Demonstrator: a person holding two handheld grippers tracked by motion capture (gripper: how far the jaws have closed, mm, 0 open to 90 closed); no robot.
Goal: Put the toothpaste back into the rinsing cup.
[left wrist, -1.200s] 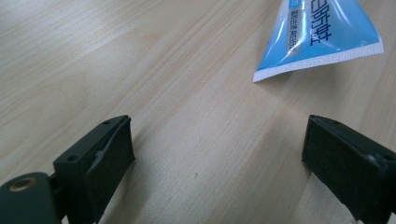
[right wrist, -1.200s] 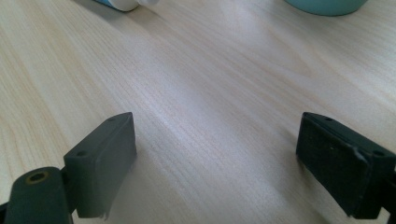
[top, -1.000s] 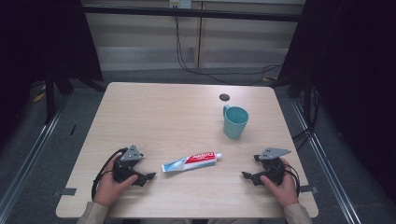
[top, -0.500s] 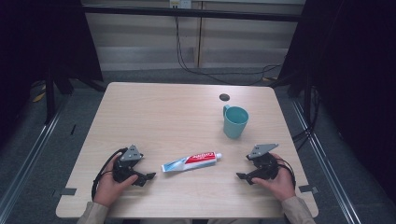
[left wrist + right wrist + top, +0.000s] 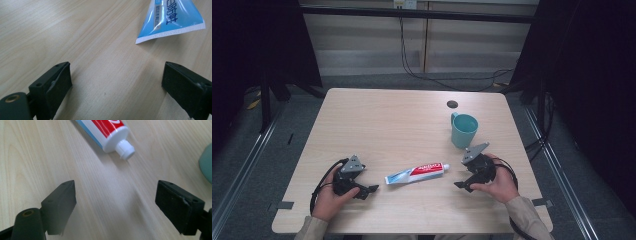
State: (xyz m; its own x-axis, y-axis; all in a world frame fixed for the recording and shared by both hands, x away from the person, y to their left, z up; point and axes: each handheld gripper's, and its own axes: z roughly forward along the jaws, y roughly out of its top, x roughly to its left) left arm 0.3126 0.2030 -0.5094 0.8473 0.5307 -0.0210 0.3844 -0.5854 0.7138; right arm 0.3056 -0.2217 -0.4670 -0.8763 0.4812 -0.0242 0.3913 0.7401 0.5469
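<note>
Near the left front of the table (image 5: pixel 377 115), the left gripper (image 5: pixel 362 190) rests with jaws spread wide and empty, the toothpaste tube (image 5: pixel 417 173) lying just beyond it, crimped end nearest. To its right, the right gripper (image 5: pixel 464 182) sits equally wide and empty, facing the tube's white cap (image 5: pixel 124 149). A good pickup probably means closing across the tube's firm shoulder, not the flat tail. The teal cup (image 5: pixel 463 130) stands far right; its contents and the dark disc (image 5: pixel 452 104) beyond are hard to make out.

Table (image 5: pixel 387 125) evenly lit, surroundings dark; soft shadows; right gripper view slightly blurred.
</note>
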